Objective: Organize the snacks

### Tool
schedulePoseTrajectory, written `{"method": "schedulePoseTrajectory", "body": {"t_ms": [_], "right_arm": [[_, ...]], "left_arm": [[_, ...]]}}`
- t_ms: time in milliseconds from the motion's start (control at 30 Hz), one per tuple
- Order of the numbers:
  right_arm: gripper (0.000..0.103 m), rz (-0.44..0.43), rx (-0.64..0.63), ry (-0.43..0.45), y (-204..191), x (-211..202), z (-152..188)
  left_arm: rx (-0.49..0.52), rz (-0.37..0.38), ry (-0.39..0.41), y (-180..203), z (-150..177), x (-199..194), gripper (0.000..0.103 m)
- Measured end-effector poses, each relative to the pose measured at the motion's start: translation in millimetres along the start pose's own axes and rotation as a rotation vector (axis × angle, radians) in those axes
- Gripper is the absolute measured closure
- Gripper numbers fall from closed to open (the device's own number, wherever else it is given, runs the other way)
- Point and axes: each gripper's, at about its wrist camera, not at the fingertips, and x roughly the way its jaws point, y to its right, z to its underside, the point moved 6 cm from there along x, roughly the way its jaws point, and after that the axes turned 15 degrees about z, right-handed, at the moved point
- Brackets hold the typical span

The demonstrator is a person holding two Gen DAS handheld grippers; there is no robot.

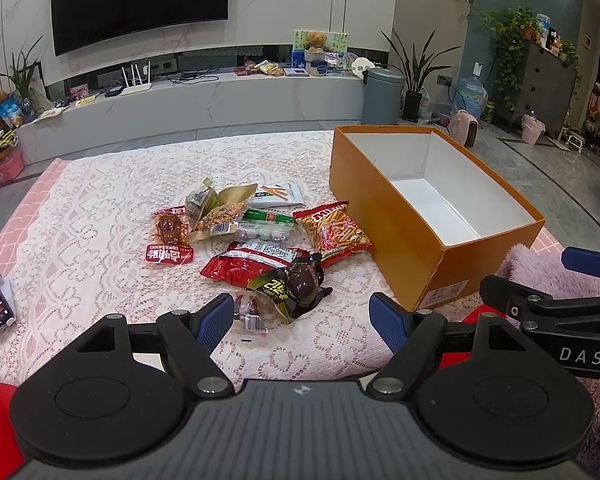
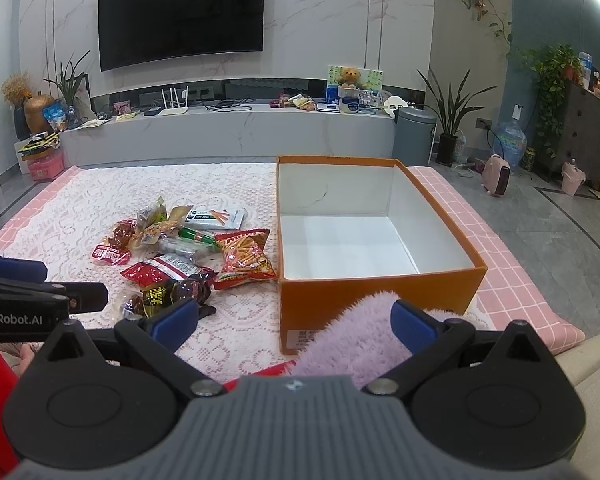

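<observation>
Spread wide on the left gripper point(image 1: 301, 320), blue ribbed pads point(image 1: 216, 322) on black hinged fingers, nothing between them, hanging above the white lace cloth point(image 1: 100, 208). Spread wide too on the right gripper point(image 2: 294, 322), smooth blue pads point(image 2: 414, 326) flanking a tuft of fluffy lilac fabric point(image 2: 356, 344) without pressing on it.

Just beyond the left gripper's pads, to the left of the open orange cardboard box point(image 1: 400, 232): a loose heap of crinkly plastic snack packets point(image 1: 256, 236). Nearest, a glossy dark brown vacuum-sealed pouch with a black and yellow label point(image 1: 296, 284). Behind it, a shiny red foil bag with a white printed panel point(image 1: 252, 260). Touching the box's long orange wall, a red and yellow bag of thin stick crisps point(image 1: 334, 228). Farther from the box, a clear tray pack of pale round sweets under a green band point(image 1: 266, 226), a gold pouch of nuts point(image 1: 224, 210), a small red packet around a brown lump point(image 1: 170, 238), and a flat white sachet printed with carrots point(image 1: 278, 194) at the back.

Rectangular box, smooth white inside, nothing in it, standing on the lace cloth over a pink checked mat point(image 2: 512, 264).
</observation>
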Motion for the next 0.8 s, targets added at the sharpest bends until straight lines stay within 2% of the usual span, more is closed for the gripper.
{"method": "schedulePoseTrajectory", "body": {"t_ms": [800], "right_arm": [[0.003,0.001,-0.005,-0.007,-1.5,2.2,1.8]], "left_arm": [[-0.003,0.001,-0.001,-1.0,0.8,0.5,0.013]]}}
